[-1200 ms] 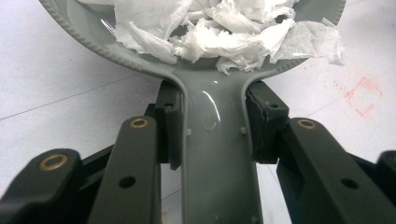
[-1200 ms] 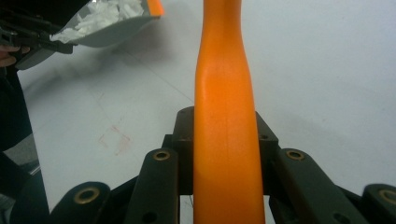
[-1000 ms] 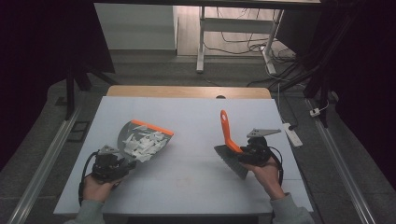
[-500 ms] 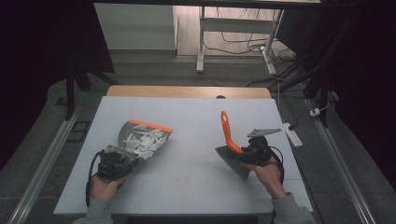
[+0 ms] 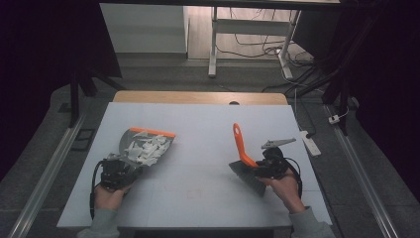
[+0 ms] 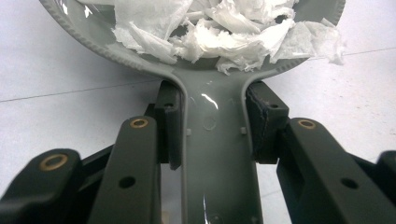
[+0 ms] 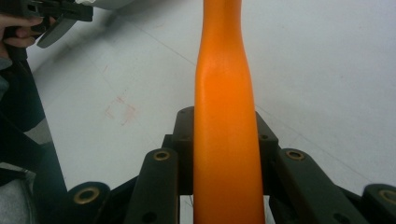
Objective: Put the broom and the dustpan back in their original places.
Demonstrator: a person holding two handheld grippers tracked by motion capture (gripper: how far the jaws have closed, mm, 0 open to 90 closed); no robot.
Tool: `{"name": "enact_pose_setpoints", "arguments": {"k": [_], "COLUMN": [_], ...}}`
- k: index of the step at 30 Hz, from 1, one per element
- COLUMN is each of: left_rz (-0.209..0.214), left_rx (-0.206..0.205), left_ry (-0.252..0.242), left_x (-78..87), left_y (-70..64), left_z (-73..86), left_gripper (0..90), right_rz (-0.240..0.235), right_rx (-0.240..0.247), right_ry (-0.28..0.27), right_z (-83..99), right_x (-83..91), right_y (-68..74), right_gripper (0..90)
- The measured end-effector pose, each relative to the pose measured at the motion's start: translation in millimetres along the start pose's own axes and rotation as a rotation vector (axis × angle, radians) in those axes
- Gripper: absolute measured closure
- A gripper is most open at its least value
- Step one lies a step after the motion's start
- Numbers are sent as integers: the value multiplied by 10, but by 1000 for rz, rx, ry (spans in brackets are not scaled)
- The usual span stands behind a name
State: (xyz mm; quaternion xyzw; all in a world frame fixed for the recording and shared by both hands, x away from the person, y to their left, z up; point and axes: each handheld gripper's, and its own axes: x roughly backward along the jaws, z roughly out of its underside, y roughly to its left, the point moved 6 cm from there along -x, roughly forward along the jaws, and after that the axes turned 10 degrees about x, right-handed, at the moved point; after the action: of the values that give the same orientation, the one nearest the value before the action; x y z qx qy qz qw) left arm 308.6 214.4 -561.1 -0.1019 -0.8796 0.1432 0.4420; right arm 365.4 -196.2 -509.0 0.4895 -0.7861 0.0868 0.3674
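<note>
A grey dustpan (image 5: pixel 130 140) with an orange front lip lies on the left of the white table, heaped with torn white paper scraps (image 5: pixel 147 148). My left gripper (image 5: pixel 119 167) is shut on the dustpan's handle (image 6: pixel 215 154), its pads (image 6: pixel 169 126) pressing both sides, and paper scraps (image 6: pixel 219 23) lie just ahead. On the right, my right gripper (image 5: pixel 262 166) is shut on a brush. The brush's orange handle (image 5: pixel 241 144) slants up and away, and its grey bristles (image 5: pixel 245 176) point down at the table. That orange handle (image 7: pixel 224 116) runs up between the right jaws.
The white table sheet (image 5: pixel 208 129) has open room between the two tools, with a faint reddish mark (image 5: pixel 195 191) near the front. A wooden table edge (image 5: pixel 198 97) lies at the back. A power strip (image 5: pixel 309 141) and cables lie on the floor to the right.
The dustpan and left hand have shifted slightly to the left. The brush and right hand have hardly moved.
</note>
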Motion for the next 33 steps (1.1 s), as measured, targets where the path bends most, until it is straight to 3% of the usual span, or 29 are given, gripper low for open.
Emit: {"name": "enact_pose_setpoints", "arguments": {"k": [16, 33], "left_rz": [-26, -38], "left_rx": [22, 37], "left_ry": [15, 28], "left_x": [-82, -140], "left_y": [57, 69], "left_z": [-8, -17], "left_gripper": [617, 617], "right_rz": [-18, 8], "right_rx": [-26, -106], "right_ry": [60, 72], "right_z": [117, 246], "right_x": [-83, -130], "right_y": [-35, -312], "right_gripper": [703, 702]}}
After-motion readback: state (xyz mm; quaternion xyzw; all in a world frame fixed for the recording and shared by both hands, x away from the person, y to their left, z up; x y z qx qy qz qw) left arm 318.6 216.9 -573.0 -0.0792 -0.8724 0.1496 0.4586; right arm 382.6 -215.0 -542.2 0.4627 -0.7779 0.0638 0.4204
